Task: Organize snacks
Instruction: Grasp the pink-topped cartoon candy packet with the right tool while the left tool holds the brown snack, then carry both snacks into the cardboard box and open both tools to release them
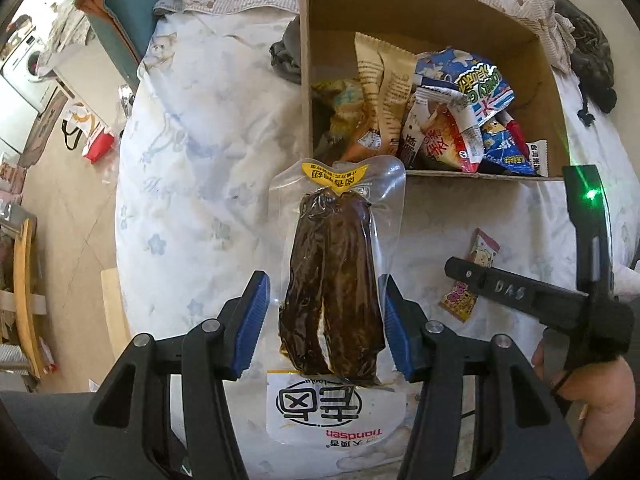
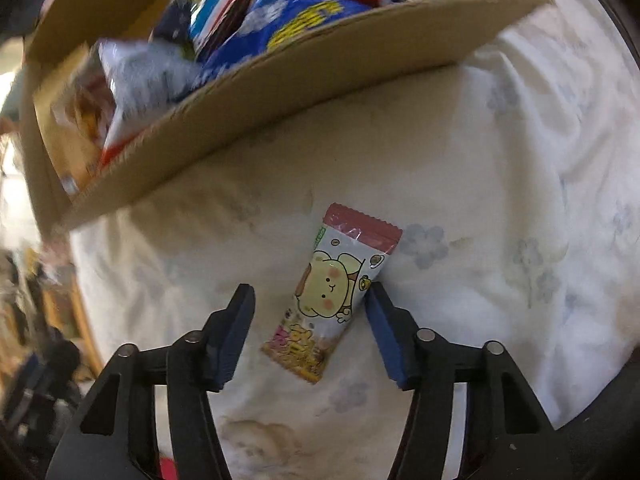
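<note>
My left gripper (image 1: 324, 282) is shut on a clear vacuum pack of dark braised meat (image 1: 332, 264) with a yellow label. The pack hangs lengthwise between the blue pads, and its top end reaches the front edge of the cardboard box (image 1: 400, 12). The box holds several snack bags. A small packet with a yellow cartoon animal (image 2: 336, 292) lies flat on the bed. My right gripper (image 2: 310, 291) stands open around it, pointing steeply down. The right pad touches the packet's edge and the left pad stands clear of it. The same packet (image 1: 486, 246) shows partly behind the right tool in the left wrist view.
The white floral bedding (image 2: 480, 200) lies under everything. The box's front wall (image 2: 280, 92) rises just beyond the small packet. A grey cloth (image 1: 286, 60) lies left of the box and dark clothing (image 1: 592, 52) to its right. The floor with bags (image 1: 92, 136) lies left of the bed.
</note>
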`<action>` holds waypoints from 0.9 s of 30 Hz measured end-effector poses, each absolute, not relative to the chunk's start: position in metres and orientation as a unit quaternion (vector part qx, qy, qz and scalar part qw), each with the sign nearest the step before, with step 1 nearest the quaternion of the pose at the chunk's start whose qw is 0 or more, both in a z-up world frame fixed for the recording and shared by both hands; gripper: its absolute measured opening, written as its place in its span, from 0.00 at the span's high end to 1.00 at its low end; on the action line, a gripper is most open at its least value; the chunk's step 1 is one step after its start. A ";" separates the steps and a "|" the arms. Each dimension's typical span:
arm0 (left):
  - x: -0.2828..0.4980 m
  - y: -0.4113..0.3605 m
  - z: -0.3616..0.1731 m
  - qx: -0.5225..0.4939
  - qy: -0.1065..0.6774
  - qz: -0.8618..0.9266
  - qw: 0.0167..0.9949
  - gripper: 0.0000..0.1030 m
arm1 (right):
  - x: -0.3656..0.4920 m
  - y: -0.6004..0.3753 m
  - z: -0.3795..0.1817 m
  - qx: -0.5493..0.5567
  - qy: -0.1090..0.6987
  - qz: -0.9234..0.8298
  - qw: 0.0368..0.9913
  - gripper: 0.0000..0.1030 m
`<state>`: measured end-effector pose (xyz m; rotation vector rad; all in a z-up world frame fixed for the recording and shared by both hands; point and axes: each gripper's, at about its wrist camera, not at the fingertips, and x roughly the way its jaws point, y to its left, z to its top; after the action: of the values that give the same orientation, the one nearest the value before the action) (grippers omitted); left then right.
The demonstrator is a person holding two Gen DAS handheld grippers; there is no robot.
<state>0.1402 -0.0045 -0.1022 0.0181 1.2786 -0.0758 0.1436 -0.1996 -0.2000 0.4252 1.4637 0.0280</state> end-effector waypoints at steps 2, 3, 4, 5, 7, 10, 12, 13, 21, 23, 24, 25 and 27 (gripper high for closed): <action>0.141 -0.004 -0.103 0.006 0.597 -0.034 0.802 0.51 | 0.142 -0.195 -0.197 0.155 0.659 0.009 0.736 0.71; 0.141 -0.005 -0.103 0.005 0.596 -0.034 0.802 0.51 | 0.140 -0.194 -0.195 0.148 0.656 0.012 0.740 0.71; 0.142 -0.005 -0.102 0.004 0.595 -0.033 0.803 0.51 | 0.138 -0.193 -0.193 0.146 0.654 0.019 0.742 0.72; 0.142 -0.005 -0.102 0.003 0.594 -0.033 0.804 0.51 | 0.134 -0.192 -0.188 0.150 0.648 0.030 0.746 0.72; 0.141 -0.006 -0.100 0.005 0.590 -0.034 0.807 0.51 | 0.128 -0.190 -0.178 0.155 0.641 0.050 0.750 0.72; 0.139 -0.007 -0.099 0.010 0.586 -0.036 0.809 0.51 | 0.117 -0.190 -0.163 0.164 0.630 0.075 0.755 0.72; 0.137 -0.007 -0.099 0.010 0.585 -0.036 0.810 0.51 | 0.112 -0.192 -0.152 0.171 0.620 0.086 0.760 0.72; 0.137 -0.007 -0.099 0.011 0.585 -0.035 0.810 0.51 | 0.110 -0.193 -0.147 0.175 0.616 0.091 0.763 0.72; 0.129 -0.005 -0.078 0.027 0.547 -0.016 0.836 0.51 | 0.115 -0.211 -0.107 0.191 0.573 0.115 0.788 0.72; 0.129 -0.007 -0.062 0.024 0.528 -0.021 0.849 0.51 | 0.121 -0.215 -0.093 0.193 0.557 0.121 0.799 0.72; 0.131 -0.008 -0.052 0.017 0.519 -0.024 0.854 0.51 | 0.124 -0.214 -0.087 0.194 0.552 0.122 0.802 0.72; 0.134 -0.009 -0.045 0.014 0.512 -0.026 0.858 0.51 | 0.129 -0.219 -0.079 0.195 0.543 0.123 0.807 0.72; 0.144 -0.015 -0.028 0.013 0.496 -0.030 0.868 0.51 | 0.137 -0.225 -0.069 0.195 0.532 0.121 0.815 0.72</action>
<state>0.1440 -0.0153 -0.0278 0.0277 1.0376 -0.0626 0.1373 -0.2254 -0.0689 0.4166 1.1352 0.2580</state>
